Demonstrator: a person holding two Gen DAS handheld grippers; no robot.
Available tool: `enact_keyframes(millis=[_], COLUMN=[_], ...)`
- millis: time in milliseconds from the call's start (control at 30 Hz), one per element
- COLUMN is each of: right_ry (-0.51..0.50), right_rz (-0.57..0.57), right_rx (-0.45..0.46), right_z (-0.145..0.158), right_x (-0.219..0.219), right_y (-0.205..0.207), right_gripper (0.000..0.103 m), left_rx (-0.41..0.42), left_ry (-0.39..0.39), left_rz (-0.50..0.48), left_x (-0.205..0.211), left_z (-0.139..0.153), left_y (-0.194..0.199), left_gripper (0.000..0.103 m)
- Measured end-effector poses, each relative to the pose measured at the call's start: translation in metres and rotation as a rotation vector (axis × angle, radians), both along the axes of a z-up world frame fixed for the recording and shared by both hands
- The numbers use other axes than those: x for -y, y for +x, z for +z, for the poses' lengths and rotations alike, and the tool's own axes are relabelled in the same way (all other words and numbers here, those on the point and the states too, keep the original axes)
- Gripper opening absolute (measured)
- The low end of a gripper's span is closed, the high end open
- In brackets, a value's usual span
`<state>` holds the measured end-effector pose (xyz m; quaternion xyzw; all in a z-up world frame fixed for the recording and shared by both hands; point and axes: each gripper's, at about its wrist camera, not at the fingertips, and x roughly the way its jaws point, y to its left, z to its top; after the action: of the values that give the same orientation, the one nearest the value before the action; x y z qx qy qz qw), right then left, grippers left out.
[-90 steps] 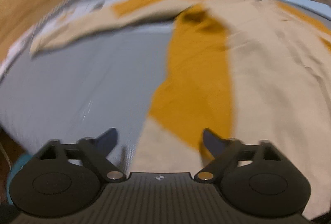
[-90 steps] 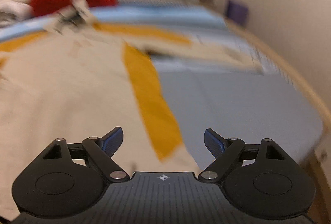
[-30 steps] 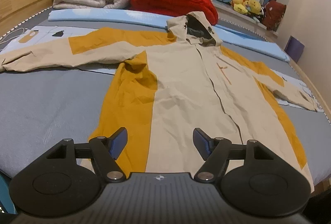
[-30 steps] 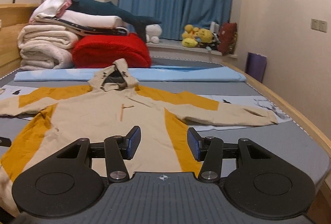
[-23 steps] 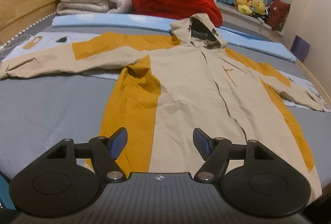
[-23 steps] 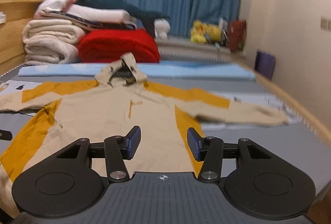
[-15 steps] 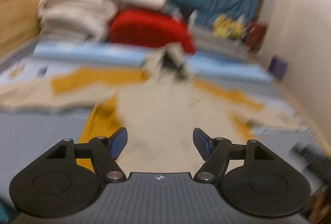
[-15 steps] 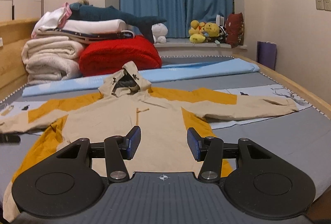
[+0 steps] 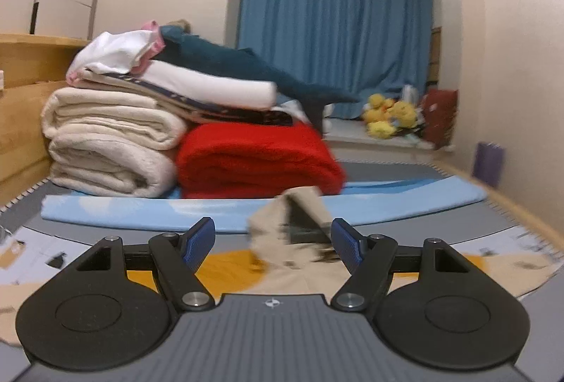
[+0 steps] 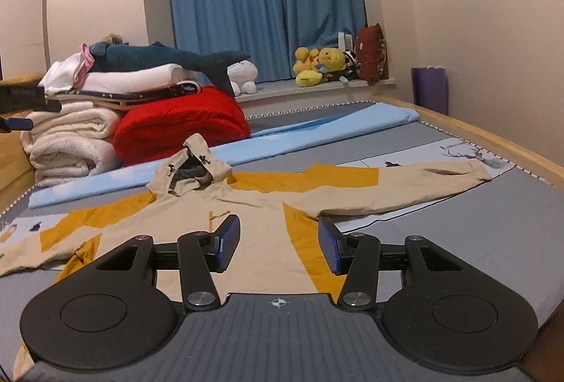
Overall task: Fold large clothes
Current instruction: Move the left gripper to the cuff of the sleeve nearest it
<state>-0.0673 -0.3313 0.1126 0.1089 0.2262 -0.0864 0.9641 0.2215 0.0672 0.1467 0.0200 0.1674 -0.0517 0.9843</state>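
Note:
A beige and mustard hooded jacket (image 10: 253, 223) lies spread flat on the grey bed (image 10: 476, 241), front up, sleeves out to both sides, hood (image 10: 192, 167) toward the far end. In the left wrist view only its hood (image 9: 289, 226) and shoulders show, blurred. My left gripper (image 9: 273, 241) is open and empty, held above the jacket. My right gripper (image 10: 278, 242) is open and empty above the jacket's lower body. The left gripper's tip also shows at the far left of the right wrist view (image 10: 17, 124).
Folded white blankets (image 10: 67, 142), a red blanket (image 10: 179, 128) and a blue plush shark (image 10: 169, 59) are stacked at the far end of the bed. A light blue sheet (image 10: 317, 131) lies behind the hood. Plush toys (image 10: 320, 64) sit on the window ledge. The wooden bed edge (image 10: 493, 138) runs along the right.
Both grippers have lifted and tilted up from looking down at the jacket to looking across the bed. Neither has taken hold of anything.

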Motion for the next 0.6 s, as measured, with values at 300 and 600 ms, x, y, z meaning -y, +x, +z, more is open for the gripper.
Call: enact_keyframes(millis=[300,600], right_ry=[-0.067,0.012], right_rz=[0.091,0.325], right_rx=[-0.001,0.088], right_z=[0.031,0.004], right_x=[-0.022,-0.095], right_y=[0.115,0.25], right_gripper=[0.012,0.015], left_rx=[-0.273,-0.347], left_ry=[-0.097,-0.145], left_rz=[0.354,0.556], left_x=[-0.14,-0.251], left_z=[-0.127,-0.16], left_y=[0.108,0.129], left_gripper=[0.046,0.041])
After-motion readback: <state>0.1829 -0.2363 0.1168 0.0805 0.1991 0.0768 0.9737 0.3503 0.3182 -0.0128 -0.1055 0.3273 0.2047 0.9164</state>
